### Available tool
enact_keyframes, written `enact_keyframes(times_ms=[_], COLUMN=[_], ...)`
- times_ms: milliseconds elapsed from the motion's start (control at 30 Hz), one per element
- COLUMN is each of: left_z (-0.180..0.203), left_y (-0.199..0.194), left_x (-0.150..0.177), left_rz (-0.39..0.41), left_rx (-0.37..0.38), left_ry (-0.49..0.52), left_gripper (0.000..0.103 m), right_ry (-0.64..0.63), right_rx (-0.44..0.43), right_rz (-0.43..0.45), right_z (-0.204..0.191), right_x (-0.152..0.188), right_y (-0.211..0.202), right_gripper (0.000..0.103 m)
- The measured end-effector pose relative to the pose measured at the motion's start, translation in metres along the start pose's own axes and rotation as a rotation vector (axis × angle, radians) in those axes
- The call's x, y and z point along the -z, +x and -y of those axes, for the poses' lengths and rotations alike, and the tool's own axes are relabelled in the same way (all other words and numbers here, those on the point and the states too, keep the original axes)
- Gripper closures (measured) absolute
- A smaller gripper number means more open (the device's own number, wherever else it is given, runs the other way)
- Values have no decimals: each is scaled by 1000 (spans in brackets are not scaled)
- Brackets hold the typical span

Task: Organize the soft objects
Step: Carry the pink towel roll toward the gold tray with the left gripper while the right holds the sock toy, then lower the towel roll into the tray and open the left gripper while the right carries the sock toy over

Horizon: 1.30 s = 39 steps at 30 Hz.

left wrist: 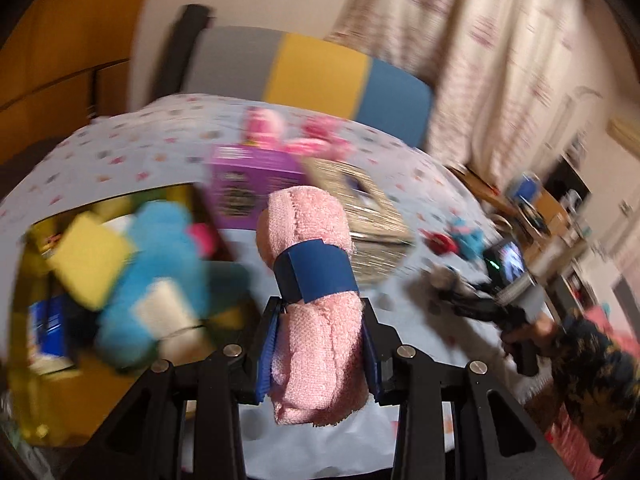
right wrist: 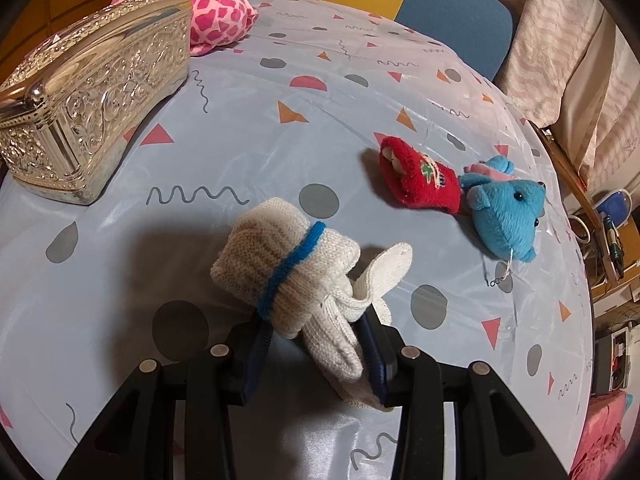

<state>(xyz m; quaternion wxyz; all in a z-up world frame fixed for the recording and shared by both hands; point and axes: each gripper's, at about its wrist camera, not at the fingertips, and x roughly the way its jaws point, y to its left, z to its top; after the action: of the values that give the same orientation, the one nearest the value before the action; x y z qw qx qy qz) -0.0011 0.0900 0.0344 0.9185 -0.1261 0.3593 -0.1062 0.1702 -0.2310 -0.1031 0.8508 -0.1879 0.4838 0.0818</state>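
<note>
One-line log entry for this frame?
left gripper: shut on pink towel roll | right gripper: shut on white knit bundle | both off table

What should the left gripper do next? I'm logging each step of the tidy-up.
Probably carry the pink rolled towel, clamped in the left gripper, leftward over the yellow bin and release: soft toys like the blue plush already sit there.
</note>
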Motion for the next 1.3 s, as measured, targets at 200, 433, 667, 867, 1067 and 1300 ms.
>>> enact_keyframes(times_ms=[200, 433, 667, 867, 1067, 1300], left_z=[-77, -160, -192, -194, -182, -167], left_y=[-27, -27, -1, 1, -9, -23], left_x=[5, 32, 41, 41, 42, 38], left_rz=[15, -69, -137, -137, -104, -37], left_rx=[-129, -236, -338, -396, -457, -520], left_ry=[-192, -432, -461, -434, -365, -292], left_gripper=[67, 67, 67, 57, 51, 48], right_ry=[-7, -22, -23, -23, -23, -17], right_rx=[3, 15, 16, 14, 15, 10], right_rz=[1, 3, 4, 3, 1, -12], right_z=[0, -2, -2, -2, -2, -2], right_x=[0, 1, 2, 2, 2, 3], right_y=[0, -2, -2, -2, -2, -2], right_gripper=[61, 61, 61, 61, 61, 63])
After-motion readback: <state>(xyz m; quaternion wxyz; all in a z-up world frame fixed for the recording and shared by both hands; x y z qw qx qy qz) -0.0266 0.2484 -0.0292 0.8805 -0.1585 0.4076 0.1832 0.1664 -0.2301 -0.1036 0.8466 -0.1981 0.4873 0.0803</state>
